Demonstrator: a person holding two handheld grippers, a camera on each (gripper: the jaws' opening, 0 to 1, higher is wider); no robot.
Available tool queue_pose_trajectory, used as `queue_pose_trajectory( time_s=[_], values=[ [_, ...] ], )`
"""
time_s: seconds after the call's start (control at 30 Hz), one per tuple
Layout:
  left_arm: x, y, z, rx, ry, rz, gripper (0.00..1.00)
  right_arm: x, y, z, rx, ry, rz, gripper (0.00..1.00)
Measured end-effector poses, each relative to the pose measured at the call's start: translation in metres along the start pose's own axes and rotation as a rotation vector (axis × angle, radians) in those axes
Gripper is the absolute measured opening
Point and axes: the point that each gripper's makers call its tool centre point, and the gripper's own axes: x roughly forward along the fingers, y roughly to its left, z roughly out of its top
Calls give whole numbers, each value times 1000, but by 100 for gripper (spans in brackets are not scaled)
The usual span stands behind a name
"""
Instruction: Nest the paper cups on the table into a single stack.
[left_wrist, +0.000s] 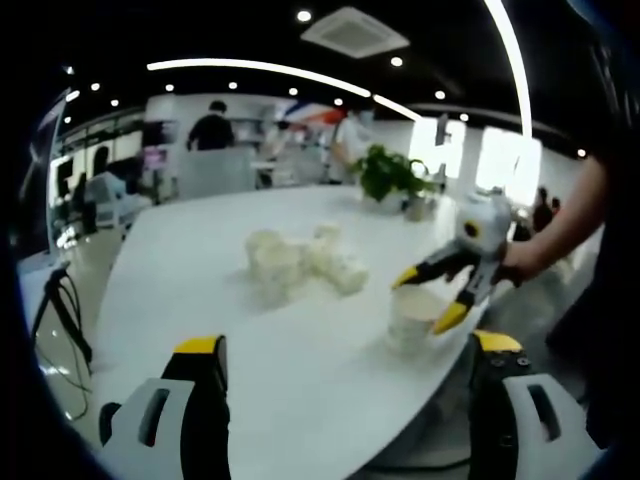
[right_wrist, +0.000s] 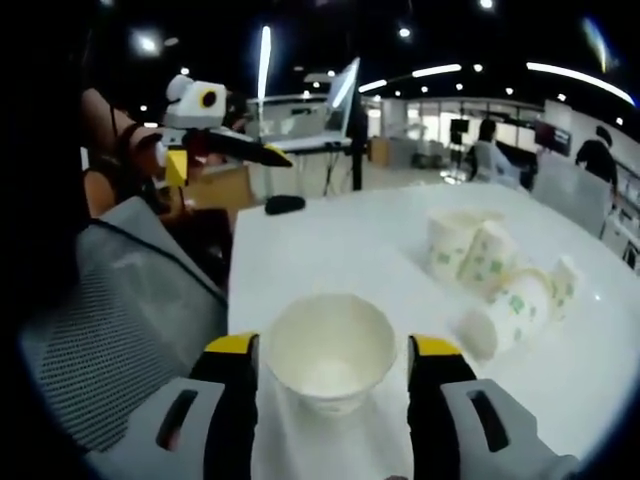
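Right gripper jaws wide, straddling upright white paper cup, not clamped. Left gripper wide, empty. Hard squeeze may crush rim. Heap of loose printed paper cups lies beyond upright cup.

Left gripper view: taken from low over the near edge of the white table, looking along its length toward the cluster of paper cups in the middle distance and a potted plant beyond; the right gripper enters from the right. Right gripper view: taken close above an upright cup that stands between its jaws, facing across the table from another side, with the left gripper at upper left. Both views share the tabletop, the cup cluster and the upright cup.
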Motion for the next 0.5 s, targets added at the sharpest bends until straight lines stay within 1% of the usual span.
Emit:
queue_pose_trajectory(
  time_s=[0.2, 0.27, 0.33, 0.4, 0.47, 0.5],
  values=[
    [0, 3, -1, -7, -6, 4, 100, -10, -3, 12, 9, -38, -19, 59],
    [0, 3, 0, -7, -8, 4, 100, -16, -5, 23, 26, -92, -30, 60],
    [1, 4, 0, -8, -12, 3, 100, -20, -7, 27, 44, -106, -44, 62],
    [2, 5, 0, -5, -9, 0, 100, -26, -13, 37, 71, -150, -77, 62],
    [3, 6, 0, -4, -9, -3, 100, -33, -17, 42, 73, -161, -101, 62],
    [3, 6, 1, -4, -8, -4, 100, -38, -22, 47, 81, -180, -128, 62]
  ],
)
